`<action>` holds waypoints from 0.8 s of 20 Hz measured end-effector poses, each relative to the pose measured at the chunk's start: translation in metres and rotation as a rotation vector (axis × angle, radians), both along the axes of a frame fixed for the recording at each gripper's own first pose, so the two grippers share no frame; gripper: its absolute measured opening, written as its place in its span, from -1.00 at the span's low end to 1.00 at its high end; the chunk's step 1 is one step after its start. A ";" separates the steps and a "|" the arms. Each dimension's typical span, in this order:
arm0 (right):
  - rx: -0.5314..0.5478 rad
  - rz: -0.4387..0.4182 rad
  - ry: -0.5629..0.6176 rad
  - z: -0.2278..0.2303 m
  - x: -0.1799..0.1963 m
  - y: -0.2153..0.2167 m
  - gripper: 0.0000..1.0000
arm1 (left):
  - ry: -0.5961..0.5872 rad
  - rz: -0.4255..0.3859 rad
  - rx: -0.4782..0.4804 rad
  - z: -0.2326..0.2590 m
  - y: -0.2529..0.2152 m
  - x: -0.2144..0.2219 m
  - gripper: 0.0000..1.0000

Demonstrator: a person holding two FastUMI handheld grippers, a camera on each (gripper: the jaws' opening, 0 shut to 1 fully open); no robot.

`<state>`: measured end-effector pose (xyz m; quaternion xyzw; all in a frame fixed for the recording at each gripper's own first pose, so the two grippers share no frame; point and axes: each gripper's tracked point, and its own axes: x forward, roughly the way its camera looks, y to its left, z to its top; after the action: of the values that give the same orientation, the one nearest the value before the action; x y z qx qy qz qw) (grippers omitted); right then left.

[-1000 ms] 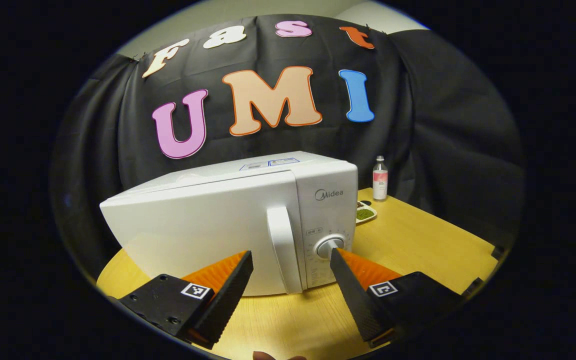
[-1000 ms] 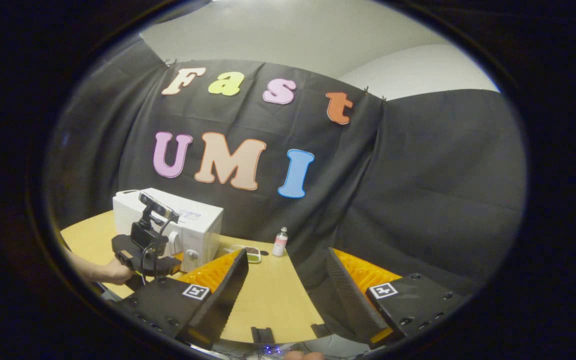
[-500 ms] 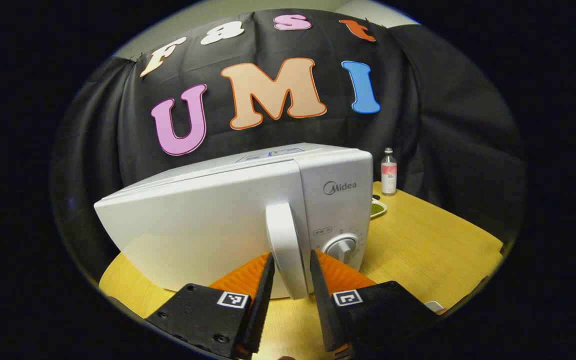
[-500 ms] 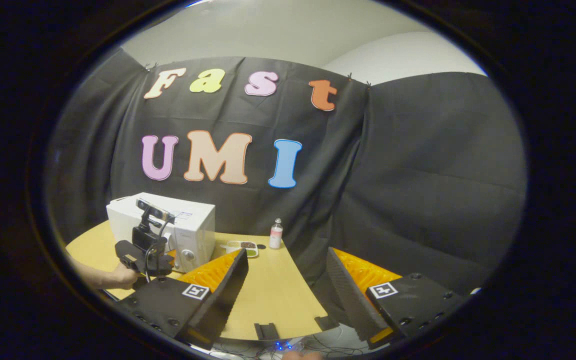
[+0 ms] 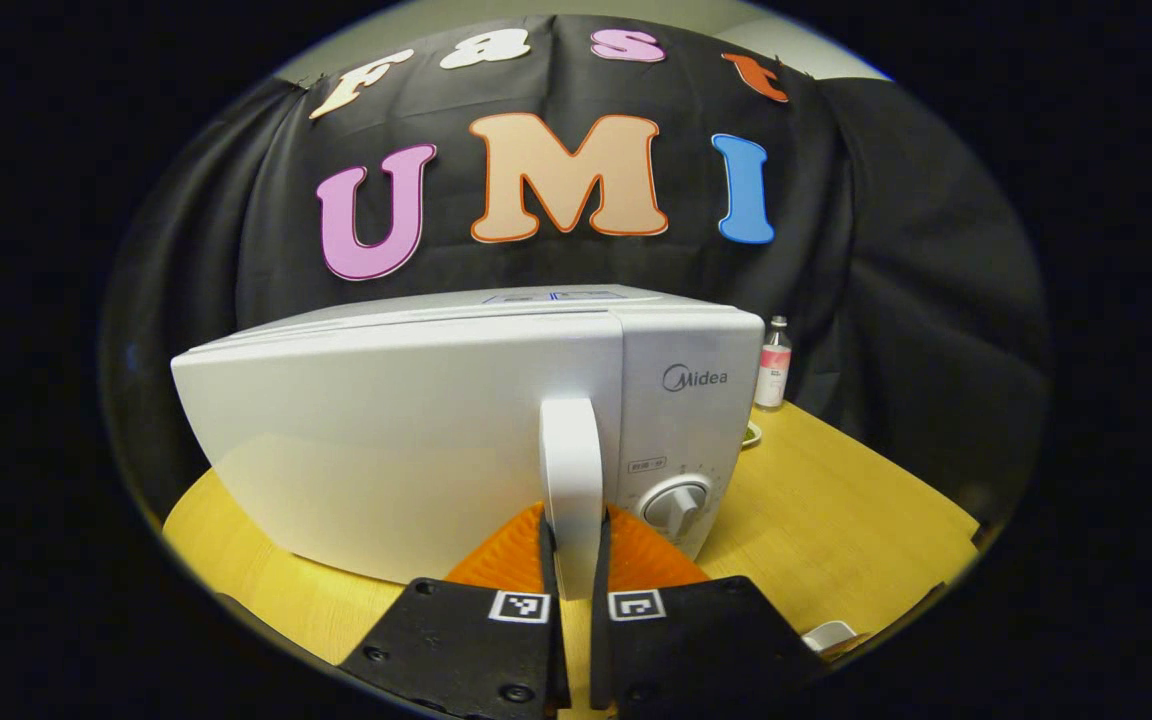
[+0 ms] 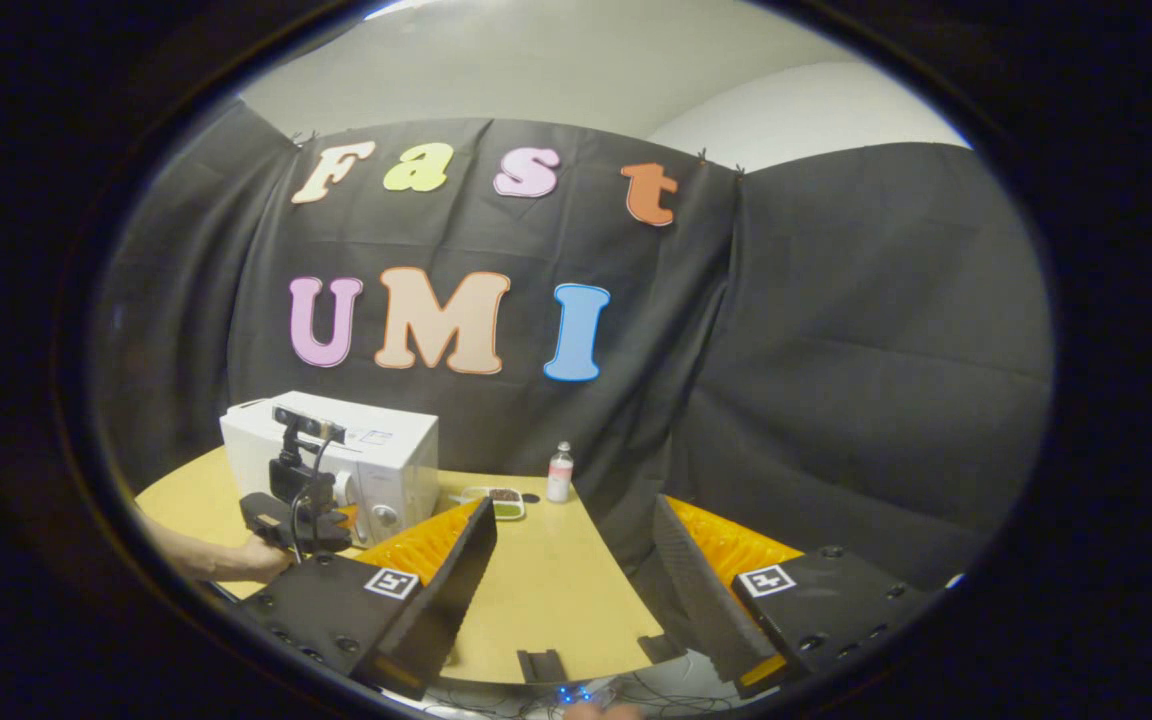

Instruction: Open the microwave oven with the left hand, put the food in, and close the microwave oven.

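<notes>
Microwave oven (image 5: 456,420) stood on the yellow table (image 5: 836,500), its door shut flush against the body, with the control dial (image 5: 676,500) to the right of the vertical door handle (image 5: 571,480). Left gripper (image 5: 573,560) was clamped on that handle: both fingers pressed against its lower part, one on each side. In the right gripper view, this gripper and the hand (image 6: 256,558) holding it appeared at the oven front. Right gripper (image 6: 576,550) hung over the near table edge with its fingers wide apart and nothing between them, well apart from the oven. Food, a small tray (image 6: 499,502) with green and dark contents, lay on the table to the right of the oven, near a small bottle (image 6: 560,473). Task status, judged from this arrangement: the handle grasp was made, but the door was not yet pulled open. Remaining steps were to swing the door open, pick up the tray with the free gripper, place it inside, and close the door.
</notes>
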<state>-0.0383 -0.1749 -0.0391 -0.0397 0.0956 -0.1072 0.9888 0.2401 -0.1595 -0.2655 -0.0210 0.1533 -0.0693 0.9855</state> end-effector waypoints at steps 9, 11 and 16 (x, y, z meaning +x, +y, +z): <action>0.038 0.007 -0.021 0.005 0.000 0.009 0.94 | 0.052 -0.008 -0.036 0.000 0.000 -0.005 -0.99; 0.038 0.004 -0.028 0.008 -0.001 0.009 0.94 | 0.098 0.015 -0.101 -0.004 0.006 -0.044 -0.99; 0.059 0.025 -0.026 -0.001 0.009 0.026 0.94 | 0.077 -0.015 -0.080 -0.001 0.048 -0.132 -0.99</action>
<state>-0.0291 -0.1486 -0.0396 -0.0105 0.0854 -0.0925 0.9920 0.1085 -0.1114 -0.2663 -0.0621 0.1884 -0.0817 0.9767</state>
